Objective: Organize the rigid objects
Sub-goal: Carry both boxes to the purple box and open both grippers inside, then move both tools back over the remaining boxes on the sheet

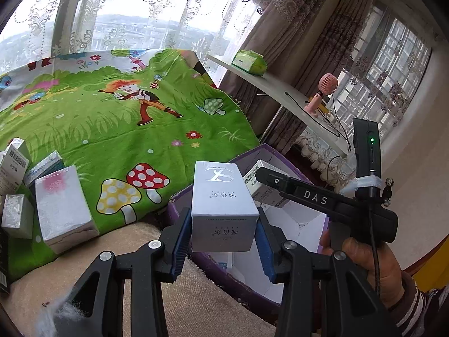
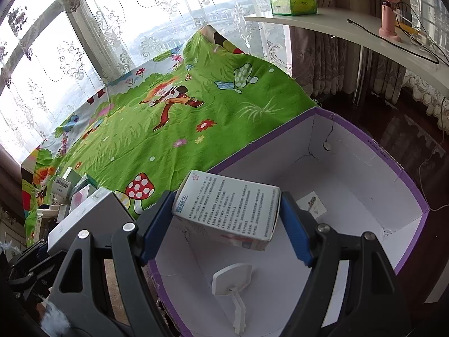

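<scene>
Left gripper (image 1: 223,234): blue pads clamped on both sides of a tall silver-white cardboard carton (image 1: 223,210), jaws partly open at carton width. Carton was held in the air over the near rim of the purple cardboard box with white interior (image 2: 407,185).

Right gripper (image 2: 226,224): jaws set wide, gripping a flat white printed medicine box (image 2: 233,207) by its ends, suspended above the purple box's open interior.

More small white cartons (image 1: 63,210) stood on the green cartoon-print mushroom cloth (image 1: 126,129), left of the purple box.
</scene>
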`<state>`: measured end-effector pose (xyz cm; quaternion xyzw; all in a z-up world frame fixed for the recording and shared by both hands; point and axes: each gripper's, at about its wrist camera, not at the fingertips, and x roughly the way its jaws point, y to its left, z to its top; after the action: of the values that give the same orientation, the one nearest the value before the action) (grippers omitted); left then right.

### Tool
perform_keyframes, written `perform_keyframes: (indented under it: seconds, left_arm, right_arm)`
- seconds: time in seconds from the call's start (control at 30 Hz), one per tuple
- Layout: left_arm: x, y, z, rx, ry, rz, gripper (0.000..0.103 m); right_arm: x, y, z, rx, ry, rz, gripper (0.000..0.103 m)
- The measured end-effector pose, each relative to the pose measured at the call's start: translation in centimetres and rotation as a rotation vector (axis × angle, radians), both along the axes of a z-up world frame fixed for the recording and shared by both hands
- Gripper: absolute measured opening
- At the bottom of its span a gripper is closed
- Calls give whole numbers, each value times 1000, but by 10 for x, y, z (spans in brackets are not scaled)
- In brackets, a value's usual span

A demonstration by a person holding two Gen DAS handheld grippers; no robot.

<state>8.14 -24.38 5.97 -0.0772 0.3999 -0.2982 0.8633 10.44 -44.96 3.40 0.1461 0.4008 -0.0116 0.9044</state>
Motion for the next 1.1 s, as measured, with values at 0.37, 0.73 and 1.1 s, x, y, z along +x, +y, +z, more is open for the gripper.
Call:
perform_keyframes:
  seconds: [0.37,0.73,1.1]
  left_arm:
    - [4,-10,-6,27,30,-4,46]
    - [3,-3,-8,30,31,30,46]
    - [1,10,-8,0,32,66,46]
  right_arm:
    - [3,-6,-6,14,20,-4,80]
    - [3,-5,-6,29,21,-1,85]
    - [2,4,-5,26,24,20,86]
